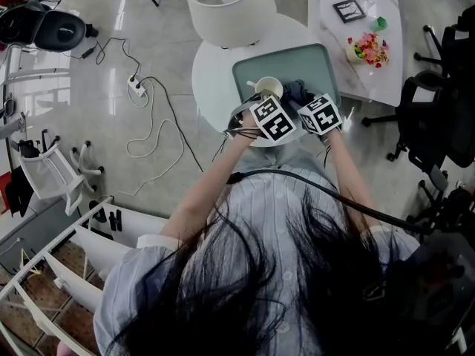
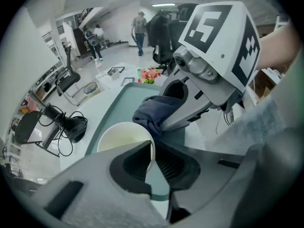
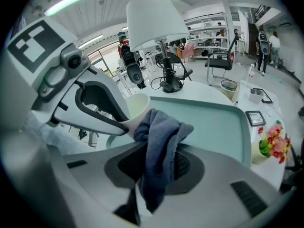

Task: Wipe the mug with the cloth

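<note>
Bright, even indoor light from ceiling strips (image 3: 76, 1); pale glare streaks lie on the floor (image 1: 171, 28) in the head view. Both gripper views bow strongly, darken toward their round edges, and blur nearest the lens.

A green tray (image 1: 319, 64) lies under the left gripper (image 2: 153, 148) and the right gripper (image 3: 159, 148), on a round white counter (image 1: 211, 80). A white lamp (image 1: 221, 10) stands just past them. Flowers (image 1: 369, 49) sit well off on the right gripper's side. A power strip (image 1: 136, 86) lies on the floor (image 1: 171, 43), on the left gripper's side.

Glossy pale floor (image 1: 156, 176), white lamp (image 1: 221, 7), black office chairs (image 1: 433, 121)
</note>
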Tool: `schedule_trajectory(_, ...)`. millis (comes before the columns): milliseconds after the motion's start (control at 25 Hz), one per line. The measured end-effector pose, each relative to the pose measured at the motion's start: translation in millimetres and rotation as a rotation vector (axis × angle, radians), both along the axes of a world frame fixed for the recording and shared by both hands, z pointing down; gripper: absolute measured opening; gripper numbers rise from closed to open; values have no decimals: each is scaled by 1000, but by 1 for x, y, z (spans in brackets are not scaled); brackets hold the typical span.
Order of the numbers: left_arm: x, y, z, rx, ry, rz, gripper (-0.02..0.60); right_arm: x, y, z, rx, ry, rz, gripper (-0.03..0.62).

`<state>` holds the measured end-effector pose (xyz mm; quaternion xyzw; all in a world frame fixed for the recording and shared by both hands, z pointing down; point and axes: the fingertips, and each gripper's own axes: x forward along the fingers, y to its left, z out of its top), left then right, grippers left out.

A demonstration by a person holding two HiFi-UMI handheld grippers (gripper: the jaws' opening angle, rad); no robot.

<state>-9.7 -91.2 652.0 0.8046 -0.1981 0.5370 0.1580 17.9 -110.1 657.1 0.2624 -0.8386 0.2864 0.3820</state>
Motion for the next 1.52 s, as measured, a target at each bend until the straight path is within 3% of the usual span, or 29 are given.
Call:
schedule_trajectory(200,-1,6,-2,-82,41,132,41,0,1,0,3,10,-43,94)
schedule_trajectory(640,-16,24,-1,-57,-48,671,41,6,-6,1,26,73,-198,94)
schedule_trajectory(840,-20,31,-1,-83,-62,856,41,6,-17,1,54,110,-274,94)
schedule_trajectory(1080,-21,33,-1,-108,-50,937,41,-7,-38,-8,141,173,-446,94)
schedule_trajectory(1520,-20,34,0,-116,-41,958,41,-35,-62,-7,326,352,-793,94)
